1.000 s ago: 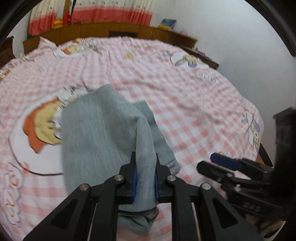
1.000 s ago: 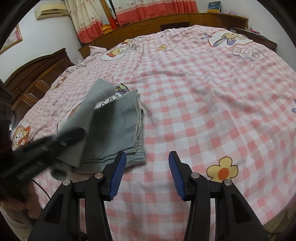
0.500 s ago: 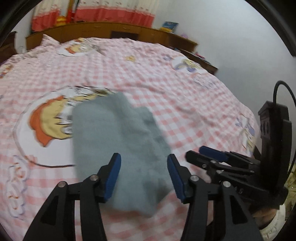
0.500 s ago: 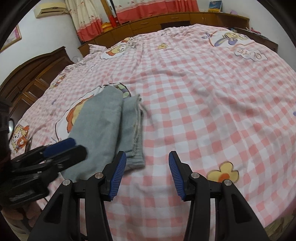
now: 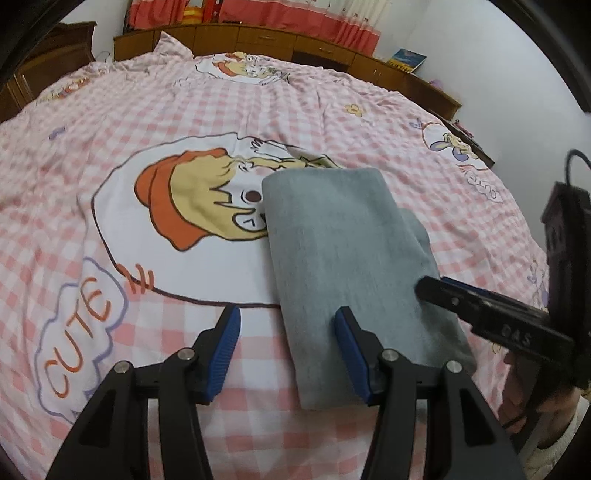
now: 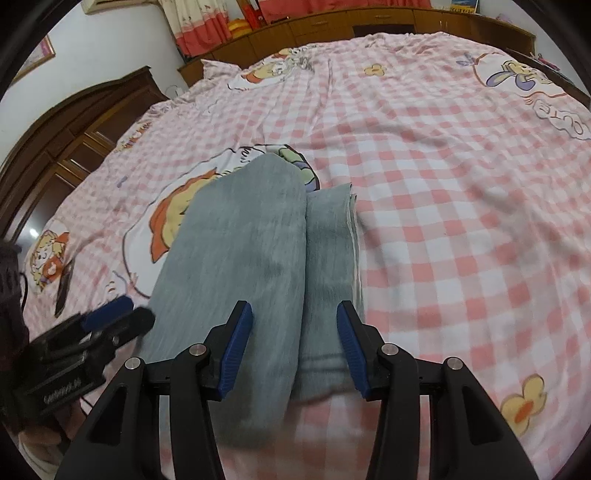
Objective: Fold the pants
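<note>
Lying folded on the pink checked bedsheet (image 5: 332,122) is a pair of grey pants (image 5: 343,251), a long narrow stack running away from both cameras. From the right wrist view the pants (image 6: 240,258) show two levels: a broad upper fold on the left and a narrower strip of lower layers, with a seamed edge, peeking out along its right side. The far end of the stack overlaps a large cartoon print (image 5: 192,206) of a figure in an orange cap, and the word "CUTE" (image 5: 79,339) is printed in a cloud shape close to the left gripper.

The left gripper (image 5: 288,350) hangs over the near left edge of the pants with its blue-padded jaws spread wide and nothing between them but sheet and the cloth's edge below (whether the right-hand pad touches the fabric cannot be told). The right gripper (image 6: 293,349) is likewise spread wide, straddling the near end of the stack, holding nothing. Each gripper shows in the other's view: the right one (image 5: 491,314) lies across the pants' right edge, the left one (image 6: 110,317) just beside their left edge.

Wooden cabinets (image 6: 369,22) and red-and-cream curtains (image 5: 258,14) line the far wall.
</note>
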Demonstrator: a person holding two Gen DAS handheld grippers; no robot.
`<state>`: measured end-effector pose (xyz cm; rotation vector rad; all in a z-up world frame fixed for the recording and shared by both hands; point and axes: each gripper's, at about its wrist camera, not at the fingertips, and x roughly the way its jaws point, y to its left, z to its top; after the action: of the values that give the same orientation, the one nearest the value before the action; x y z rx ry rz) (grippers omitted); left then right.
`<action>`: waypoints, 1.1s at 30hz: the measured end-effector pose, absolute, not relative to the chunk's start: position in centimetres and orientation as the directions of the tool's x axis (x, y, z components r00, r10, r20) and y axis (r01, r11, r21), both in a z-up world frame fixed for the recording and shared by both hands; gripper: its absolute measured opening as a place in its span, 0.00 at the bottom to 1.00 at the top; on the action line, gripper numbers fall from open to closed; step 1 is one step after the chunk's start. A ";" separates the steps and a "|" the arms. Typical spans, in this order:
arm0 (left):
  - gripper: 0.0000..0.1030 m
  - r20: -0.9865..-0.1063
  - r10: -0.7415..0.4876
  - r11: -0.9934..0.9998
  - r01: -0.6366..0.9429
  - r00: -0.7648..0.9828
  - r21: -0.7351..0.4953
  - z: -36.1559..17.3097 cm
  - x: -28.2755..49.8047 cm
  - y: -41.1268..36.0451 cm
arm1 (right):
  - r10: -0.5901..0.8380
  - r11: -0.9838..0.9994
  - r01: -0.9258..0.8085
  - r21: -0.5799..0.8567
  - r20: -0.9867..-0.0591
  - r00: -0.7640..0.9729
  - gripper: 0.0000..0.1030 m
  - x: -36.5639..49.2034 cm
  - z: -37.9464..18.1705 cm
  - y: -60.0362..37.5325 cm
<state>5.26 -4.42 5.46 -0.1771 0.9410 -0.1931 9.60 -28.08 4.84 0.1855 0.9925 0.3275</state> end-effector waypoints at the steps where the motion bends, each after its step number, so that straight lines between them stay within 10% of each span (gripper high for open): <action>1: 0.55 -0.782 -0.244 0.968 0.088 0.574 -0.237 5.4 5.3 -4.5 | 0.357 0.934 -0.185 0.306 -0.791 0.497 0.47 10.0 4.6 -27.9; 7: 0.56 -0.778 -0.249 0.966 0.094 0.577 -0.239 5.1 5.5 -4.7 | 0.403 0.915 -0.195 0.353 -0.775 0.487 0.45 10.9 4.4 -27.4; 9: 0.56 -0.776 -0.246 0.967 0.094 0.580 -0.236 5.2 5.4 -4.8 | 0.426 0.905 -0.207 0.373 -0.769 0.477 0.20 11.1 4.3 -27.0; 12: 0.56 -0.765 -0.244 0.967 0.092 0.596 -0.236 6.0 5.3 -4.6 | 0.423 0.906 -0.229 0.355 -0.748 0.511 0.11 10.6 5.2 -26.5; 26: 0.56 -0.774 -0.250 0.968 0.154 0.582 -0.196 6.6 8.3 -8.2 | 0.345 0.938 -0.188 0.292 -0.729 0.591 0.12 10.1 6.4 -30.9; 33: 0.56 -0.803 -0.257 0.966 0.148 0.538 -0.211 4.5 9.2 -8.9 | 0.337 0.939 -0.135 0.316 -0.767 0.546 0.30 11.4 2.2 -33.0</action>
<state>9.15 -8.89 4.52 -0.1225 0.9738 -0.2419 11.35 -32.98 2.22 0.2308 0.9547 0.2828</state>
